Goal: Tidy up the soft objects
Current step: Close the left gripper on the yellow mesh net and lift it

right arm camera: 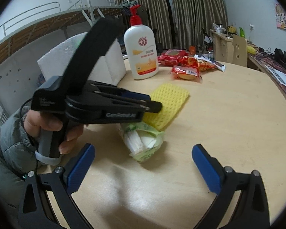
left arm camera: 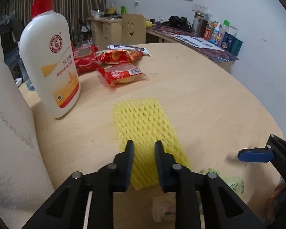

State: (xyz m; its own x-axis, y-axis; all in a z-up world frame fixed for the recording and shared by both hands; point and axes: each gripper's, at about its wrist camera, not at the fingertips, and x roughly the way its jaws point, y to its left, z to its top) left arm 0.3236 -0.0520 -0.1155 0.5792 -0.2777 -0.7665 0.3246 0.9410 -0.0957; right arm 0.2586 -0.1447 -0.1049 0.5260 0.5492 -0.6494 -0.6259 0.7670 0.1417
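A yellow foam net sleeve [left arm camera: 145, 126] lies flat on the round wooden table [left arm camera: 209, 103]; it also shows in the right wrist view [right arm camera: 167, 103]. My left gripper [left arm camera: 144, 146] is shut on the sleeve's near end, its jaws narrowly apart with the foam between them; in the right wrist view the left gripper [right arm camera: 154, 105] reaches over the sleeve from the left. A green tissue pack [right arm camera: 143, 143] lies just in front of the sleeve, partly hidden under my left gripper in the left wrist view [left arm camera: 232, 183]. My right gripper [right arm camera: 143, 164] is open and empty, just short of the tissue pack.
A white lotion pump bottle [left arm camera: 51, 64] stands at the left, next to a white foam block [right arm camera: 108, 61]. Several red snack packets [left arm camera: 120, 72] lie behind the sleeve. A desk with clutter [left arm camera: 200, 36] and a wooden chair [left arm camera: 132, 28] stand beyond the table.
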